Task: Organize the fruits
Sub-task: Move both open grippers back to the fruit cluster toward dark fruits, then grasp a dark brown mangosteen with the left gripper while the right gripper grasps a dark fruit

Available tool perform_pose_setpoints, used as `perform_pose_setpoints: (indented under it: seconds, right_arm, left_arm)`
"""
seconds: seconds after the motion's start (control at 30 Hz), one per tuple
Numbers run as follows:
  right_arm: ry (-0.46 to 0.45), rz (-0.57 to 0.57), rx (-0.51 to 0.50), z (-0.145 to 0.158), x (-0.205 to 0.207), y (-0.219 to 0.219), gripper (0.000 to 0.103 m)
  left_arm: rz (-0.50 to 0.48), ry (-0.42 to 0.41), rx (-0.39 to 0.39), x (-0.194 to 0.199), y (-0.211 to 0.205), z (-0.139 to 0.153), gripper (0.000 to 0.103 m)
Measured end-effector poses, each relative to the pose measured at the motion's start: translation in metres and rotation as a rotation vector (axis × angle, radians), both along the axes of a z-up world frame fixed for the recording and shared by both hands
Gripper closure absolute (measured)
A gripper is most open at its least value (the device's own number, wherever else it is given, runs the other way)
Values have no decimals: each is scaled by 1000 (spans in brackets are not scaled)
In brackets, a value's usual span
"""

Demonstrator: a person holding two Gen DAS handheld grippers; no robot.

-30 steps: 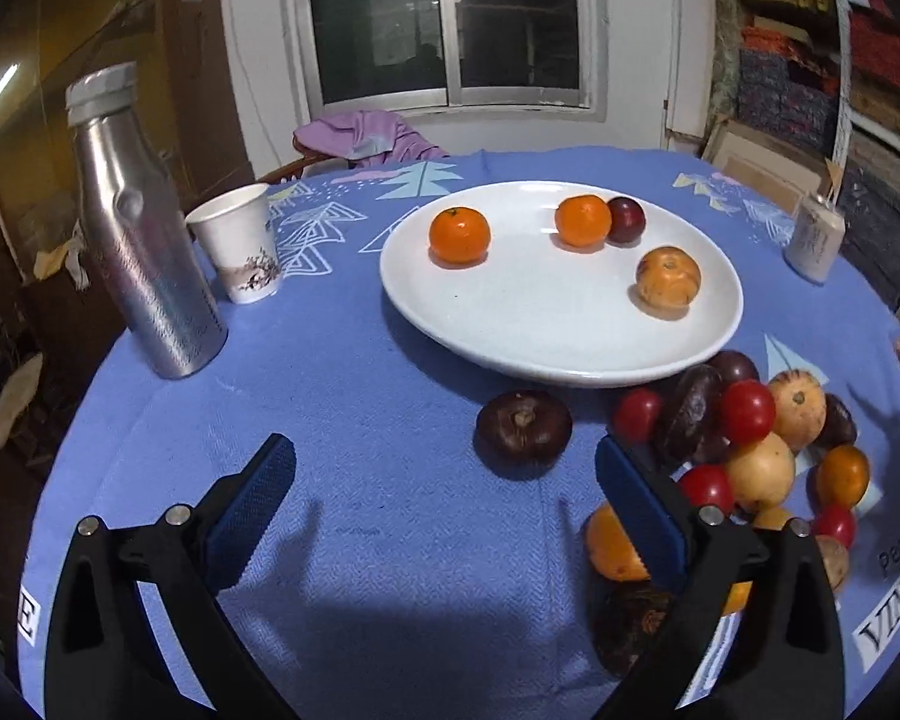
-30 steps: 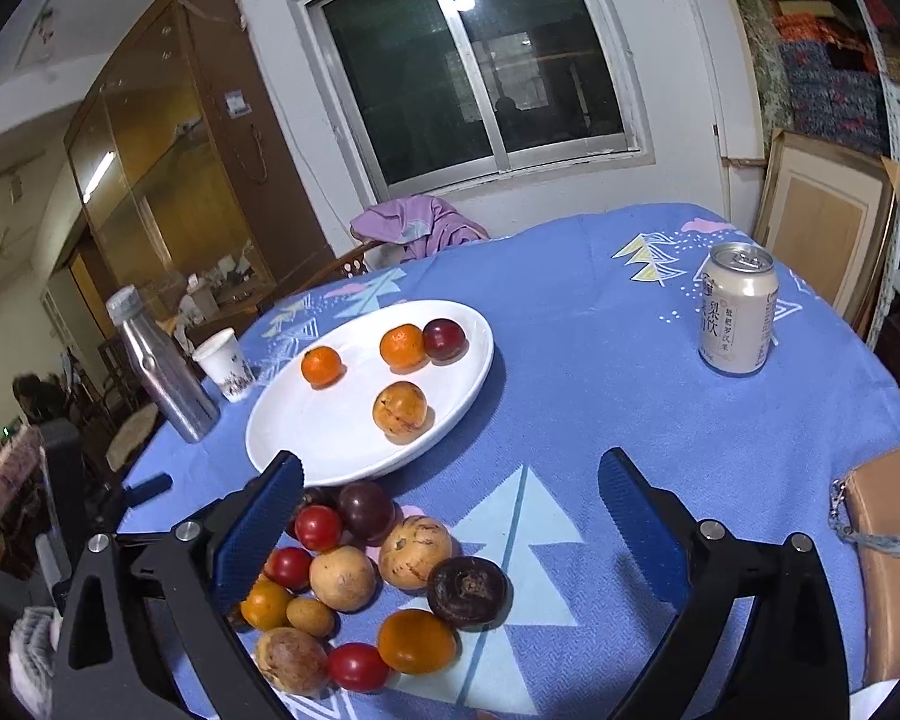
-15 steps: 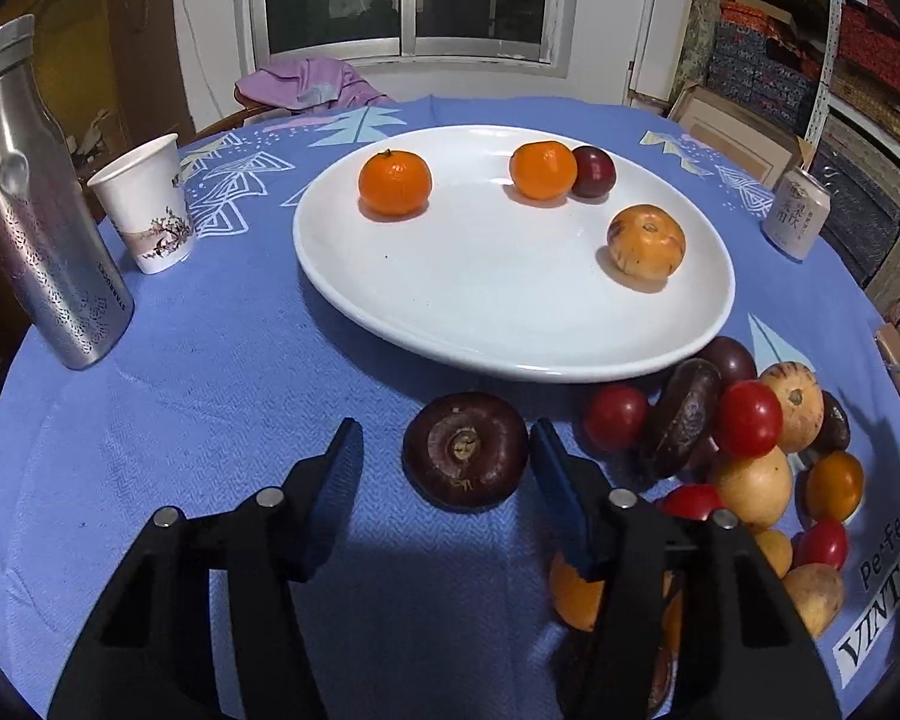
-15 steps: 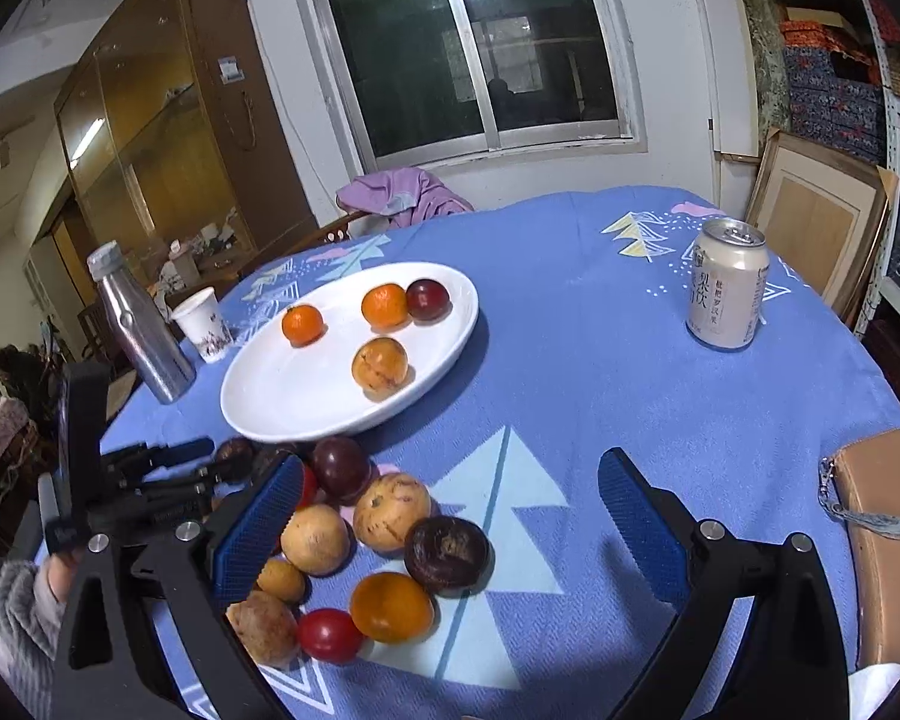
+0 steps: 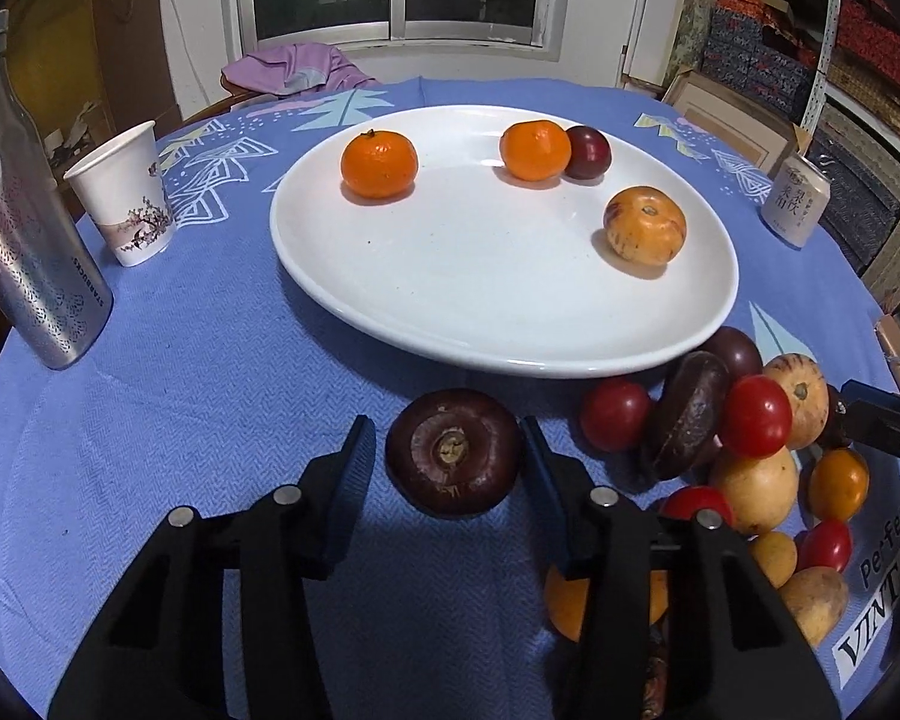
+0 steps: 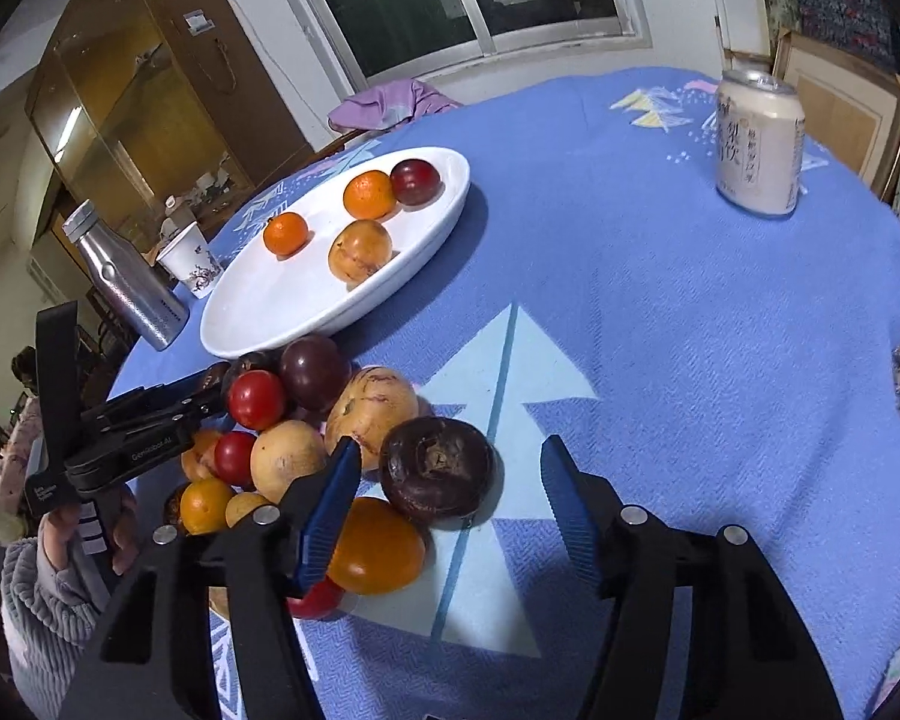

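Both tongs tilt down, closing. Left tongs [image 5: 447, 456] straddle a dark fruit [image 5: 453, 452] before the plate [image 5: 498, 324], contact unclear. Right tongs [image 6: 450, 480] flank another fruit [image 6: 438, 468], right pad apart. Pile [image 6: 282, 438] partly hidden.

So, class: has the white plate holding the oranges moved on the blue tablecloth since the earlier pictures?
No. The white plate keeps its place between the paper cup and the drink can; only the camera came closer.
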State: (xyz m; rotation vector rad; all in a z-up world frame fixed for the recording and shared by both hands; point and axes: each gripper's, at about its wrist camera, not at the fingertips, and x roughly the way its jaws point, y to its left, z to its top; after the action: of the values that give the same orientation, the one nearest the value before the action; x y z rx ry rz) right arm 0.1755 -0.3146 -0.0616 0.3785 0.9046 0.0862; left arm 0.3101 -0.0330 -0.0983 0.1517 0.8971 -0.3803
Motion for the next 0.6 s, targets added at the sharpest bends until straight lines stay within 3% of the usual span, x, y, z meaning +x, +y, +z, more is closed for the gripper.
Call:
perform_pose_setpoints:
  seconds: [0.37,0.43,0.5,0.6]
  right_arm:
    - [24,23,103,-12,4,-5,46]
    - [9,37,101,-12,2,-4,42]
    - [-24,87,106,-13,0,-1,25]
    - [-44,134,74,-13,0,7,19]
  left_arm:
    - [0,0,-1,-1,0,1,55]
    - [0,-1,0,-2,0,1,55]
    - [0,0,-1,-1,0,1,55]
    - [0,-1,0,-2,-1,1,55]
